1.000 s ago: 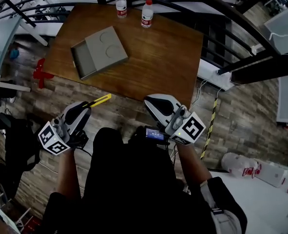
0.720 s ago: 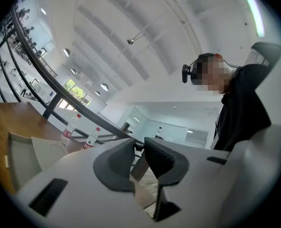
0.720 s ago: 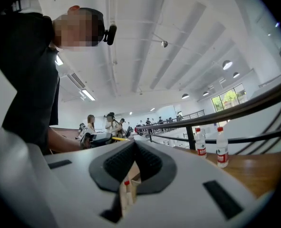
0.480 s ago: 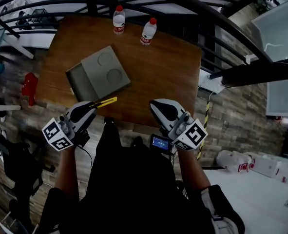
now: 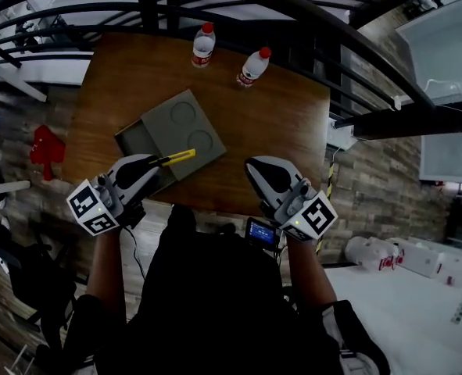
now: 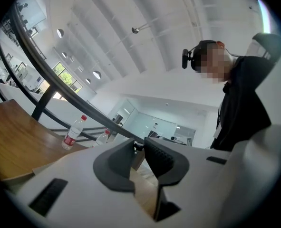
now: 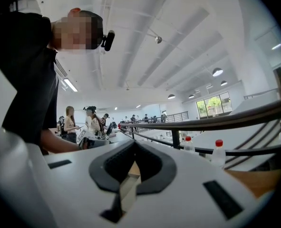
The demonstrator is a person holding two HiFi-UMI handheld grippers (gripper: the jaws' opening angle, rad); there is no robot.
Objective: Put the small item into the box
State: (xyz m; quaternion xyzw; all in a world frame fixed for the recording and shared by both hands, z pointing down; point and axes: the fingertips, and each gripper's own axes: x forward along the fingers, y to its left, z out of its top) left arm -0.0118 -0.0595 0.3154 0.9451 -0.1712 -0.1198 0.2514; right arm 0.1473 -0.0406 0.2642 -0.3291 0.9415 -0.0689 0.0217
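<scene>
Left tongs (image 6: 139, 150): the jaws are standing narrow, pinching a slim yellow item (image 5: 179, 157) that is sticking out past the tips. Right tongs (image 7: 133, 148): the jaws are meeting at the tips with nothing between them. We are carrying this pair low, at the near edge of the table (image 5: 281, 123).

Just ahead of the left tips the grey box (image 5: 185, 122) is lying flat on the wood. Its open tray part is sitting to the left of the tips, and the lidded part with two round recesses is straight beyond. In the head view the item's far end is showing over the box's near edge; we cannot tell how high above it.

Judgement: we are mid carry-in. To do it well we are aiming to swing the left tongs leftward over the open part, lower the item until it is lying along the tray, and only then ease the jaws. The bottles (image 5: 204, 44) are standing well beyond, out of the path. The right tongs could be steadying the box should it slide.
</scene>
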